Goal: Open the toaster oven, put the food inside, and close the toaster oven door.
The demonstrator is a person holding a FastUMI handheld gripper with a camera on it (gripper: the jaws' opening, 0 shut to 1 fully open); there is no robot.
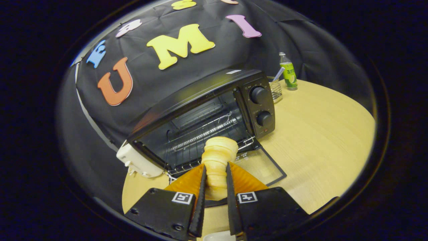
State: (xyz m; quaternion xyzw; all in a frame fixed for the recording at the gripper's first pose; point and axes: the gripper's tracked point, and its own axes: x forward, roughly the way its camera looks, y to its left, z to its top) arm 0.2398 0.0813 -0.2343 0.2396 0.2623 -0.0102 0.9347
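The tool [215,174] was clenched on a pale, ridged piece of food [219,157], both fingers pressing its sides. The lower end of the food was hidden between the fingers, so its full shape could not be made out; its upper end stood clear just ahead of the fingertips, in front of the mouth of the toaster oven [207,117].

The toaster oven sat on the wooden worktop [321,134] with its door [264,165] swung down flat. Much of the door was covered by the tool and the food, and its handle could not be seen. Inside, a wire rack [197,137] showed, but the back of the cavity was dark and hard to read. Two knobs [259,94] sat on the oven's control panel; the markings round them were too small to read. A white block-like thing [138,162] lay against the oven's far side, partly hidden by it, and what it was could not be told.

Beyond the oven stood a green bottle [288,72], its printed label too small to make out, and beside it a small wire basket [276,90], partly hidden behind the oven's corner, with a stick-like item in it. A square black-and-white marker [182,197] was fixed on each finger mount.
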